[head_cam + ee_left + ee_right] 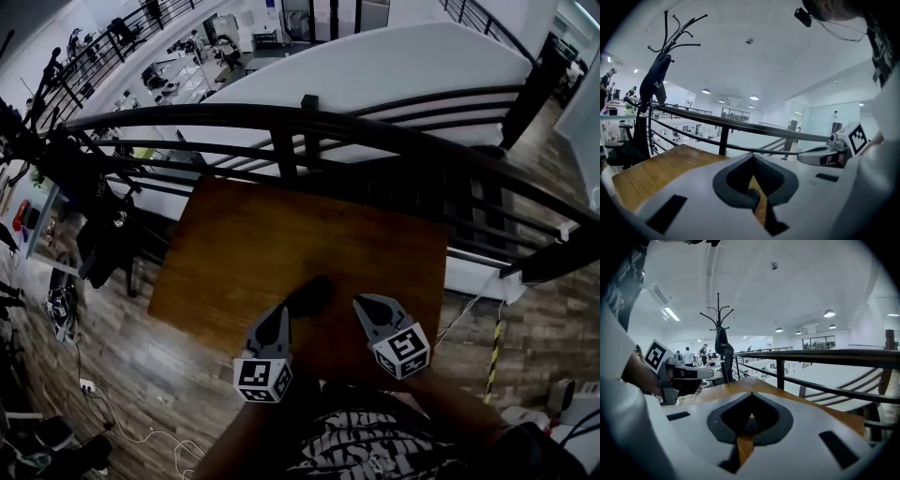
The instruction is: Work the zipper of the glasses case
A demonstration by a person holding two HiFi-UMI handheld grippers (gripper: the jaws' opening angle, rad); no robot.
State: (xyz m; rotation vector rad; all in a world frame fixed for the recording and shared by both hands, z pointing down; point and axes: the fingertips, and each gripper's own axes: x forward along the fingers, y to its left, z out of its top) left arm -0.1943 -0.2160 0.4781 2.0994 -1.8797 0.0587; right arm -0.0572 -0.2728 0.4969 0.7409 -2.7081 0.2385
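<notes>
Near the front edge of the table (281, 234), a dark glasses case (307, 295) lies between the left gripper (279, 314) and right gripper (362, 305), both pinched together on nothing. Its zipper is unreadable; gripping the pull would require parting the jaws.

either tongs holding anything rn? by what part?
Nothing is held. The left tongs and right tongs are both shut and empty. The glasses case lies ungripped on the table.

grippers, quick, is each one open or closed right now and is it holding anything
Left gripper: closed, holding nothing.
Right gripper: closed, holding nothing.
</notes>
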